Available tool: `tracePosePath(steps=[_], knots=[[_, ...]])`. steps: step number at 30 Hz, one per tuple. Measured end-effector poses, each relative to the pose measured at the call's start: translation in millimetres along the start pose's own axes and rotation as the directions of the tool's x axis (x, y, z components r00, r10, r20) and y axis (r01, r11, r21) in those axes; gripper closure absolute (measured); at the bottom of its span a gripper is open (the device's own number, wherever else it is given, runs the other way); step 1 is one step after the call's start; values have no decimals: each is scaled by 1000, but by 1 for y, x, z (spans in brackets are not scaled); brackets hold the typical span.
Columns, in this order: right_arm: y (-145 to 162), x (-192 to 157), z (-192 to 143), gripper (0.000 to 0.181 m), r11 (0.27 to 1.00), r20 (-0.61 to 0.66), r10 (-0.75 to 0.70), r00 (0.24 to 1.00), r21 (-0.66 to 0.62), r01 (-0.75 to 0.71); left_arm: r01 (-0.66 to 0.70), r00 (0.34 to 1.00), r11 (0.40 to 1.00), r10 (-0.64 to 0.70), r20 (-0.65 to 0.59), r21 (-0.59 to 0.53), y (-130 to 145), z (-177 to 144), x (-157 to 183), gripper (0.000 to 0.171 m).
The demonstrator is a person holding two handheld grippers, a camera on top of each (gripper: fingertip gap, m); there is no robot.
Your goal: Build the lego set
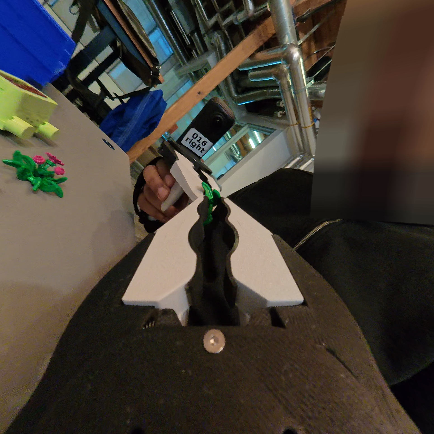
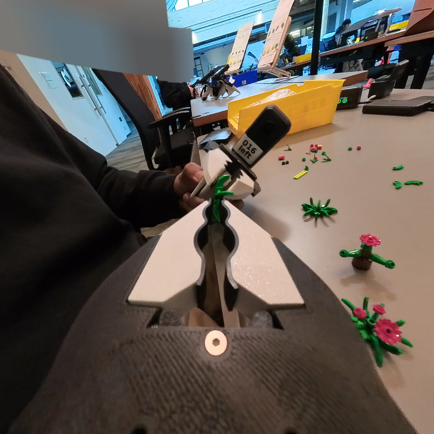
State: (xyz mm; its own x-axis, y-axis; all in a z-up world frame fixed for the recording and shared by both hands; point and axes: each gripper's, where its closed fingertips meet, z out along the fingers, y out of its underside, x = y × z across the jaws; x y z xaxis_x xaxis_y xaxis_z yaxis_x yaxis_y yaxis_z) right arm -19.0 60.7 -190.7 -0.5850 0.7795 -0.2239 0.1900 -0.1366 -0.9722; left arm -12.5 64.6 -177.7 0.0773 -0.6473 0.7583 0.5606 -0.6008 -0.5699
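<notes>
Held in the air off the near edge of the bench [image 2: 352, 211], above a dark-jacketed lap: a thin green stem piece [image 2: 217, 206] with small leaf sprigs, pinched between two sets of fingers at once. Left gripper [image 1: 212, 202] closed nearly all the way on one end of the stem, tips almost meeting around it. Right gripper [image 2: 217, 204] likewise closed on the stem from the opposite side, so both tips meet nose to nose with the green piece bridging them. Judged light and slender, of hard glossy plastic, likely slippery and a little springy; sprigs probably easy to pop off if squeezed or twisted. Best taken on the bare shaft rather than on the leaves, with a firm pinch and pressure kept straight along the stem. Both tools tilted upward and toward each other, each held by a bare hand [image 1: 156, 190] on a white handle, wrists close in front of the torso. Resting on the bench near the right edge of the right wrist view: a pink-flowered cluster [image 2: 380, 331], a brown stub with green arms and one pink bloom [image 2: 365, 253], a flat green leaf rosette [image 2: 318, 207], and scattered small loose pieces [image 2: 314, 152] farther back, before a yellow bin [image 2: 305, 105].
</notes>
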Motion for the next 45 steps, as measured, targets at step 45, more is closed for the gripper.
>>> tracePosePath(steps=[45], knots=[[57, 52, -12, 161, 943, -307, -8, 952, -320, -95, -280, 794, 958, 270, 544, -67, -21, -35, -54, 147]])
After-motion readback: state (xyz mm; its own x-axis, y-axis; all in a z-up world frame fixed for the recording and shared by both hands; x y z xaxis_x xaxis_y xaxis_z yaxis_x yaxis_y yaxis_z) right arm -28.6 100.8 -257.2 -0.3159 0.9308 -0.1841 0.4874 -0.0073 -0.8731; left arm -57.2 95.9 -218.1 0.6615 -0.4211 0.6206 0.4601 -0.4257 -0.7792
